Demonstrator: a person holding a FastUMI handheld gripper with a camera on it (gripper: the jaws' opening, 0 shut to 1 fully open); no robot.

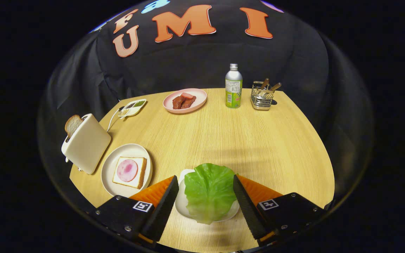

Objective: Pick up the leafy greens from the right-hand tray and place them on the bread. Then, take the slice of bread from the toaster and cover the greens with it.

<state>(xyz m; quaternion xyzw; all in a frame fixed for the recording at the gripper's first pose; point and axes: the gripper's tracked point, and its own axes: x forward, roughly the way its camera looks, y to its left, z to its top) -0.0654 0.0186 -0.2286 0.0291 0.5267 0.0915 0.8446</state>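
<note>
A green lettuce leaf point(209, 191) lies on a small white tray point(182, 205), right between my two fingers. My gripper point(206, 182) is open, its fingers flanking the leaf with a gap on each side. To the left, a round white plate point(109, 168) carries a slice of bread point(130, 172) topped with a pink round of ham. Beyond that plate stands a cream toaster point(87, 144) with a second bread slice point(72, 124) sticking out of its slot.
At the far side of the wooden table point(241, 140) are a pink plate of meat point(185, 101), a green and white bottle point(233, 86), a wire cutlery basket point(262, 95) and a small divided dish point(132, 108). The toaster's cord runs toward that dish.
</note>
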